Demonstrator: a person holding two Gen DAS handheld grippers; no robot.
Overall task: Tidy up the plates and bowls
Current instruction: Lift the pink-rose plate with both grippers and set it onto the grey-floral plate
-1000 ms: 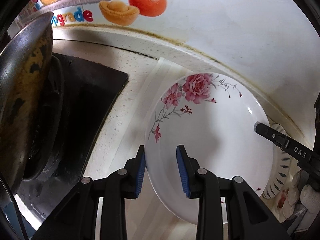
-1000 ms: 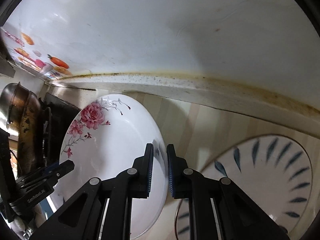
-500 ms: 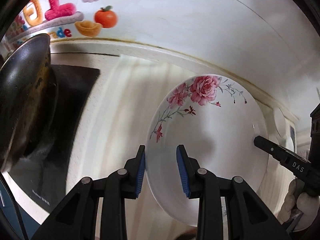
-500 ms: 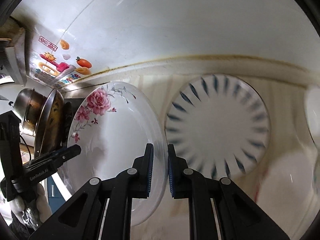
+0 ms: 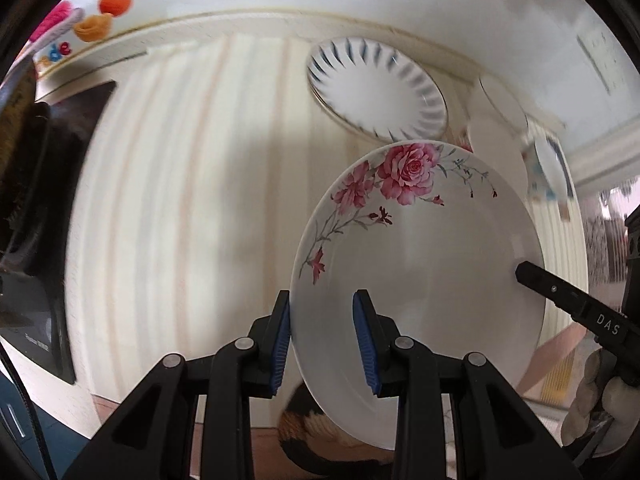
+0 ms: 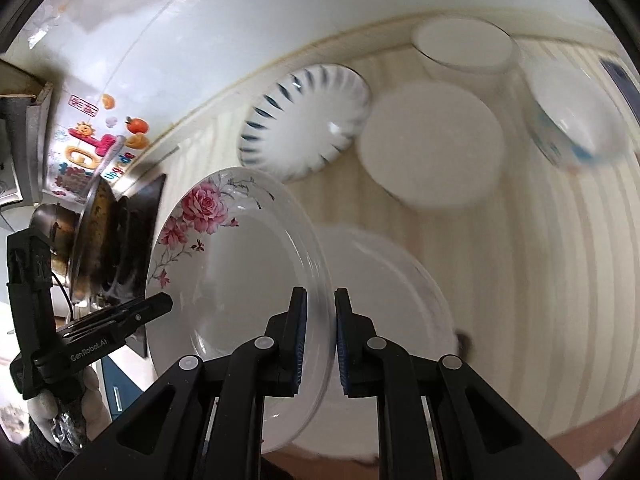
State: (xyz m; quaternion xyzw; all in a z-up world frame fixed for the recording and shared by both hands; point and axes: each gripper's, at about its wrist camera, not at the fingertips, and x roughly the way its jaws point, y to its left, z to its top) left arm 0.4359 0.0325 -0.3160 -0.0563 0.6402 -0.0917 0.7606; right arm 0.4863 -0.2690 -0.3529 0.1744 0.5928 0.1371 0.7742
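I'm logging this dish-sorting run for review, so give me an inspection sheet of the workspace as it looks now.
Surface: pale striped counter, blurred.
Job's things: rose plate held off the counter by both rims; blue-striped plate, plain white plate, white bowl and blue-patterned bowl lie on the counter.
Clutter: dark pan on the stove at the far left.
Grippers: left hand-held gripper and right hand-held gripper each clamp the rose plate's rim.
Cables: thin black cable beside the left hand-held gripper.
Surroundings: white wall with cartoon stickers.
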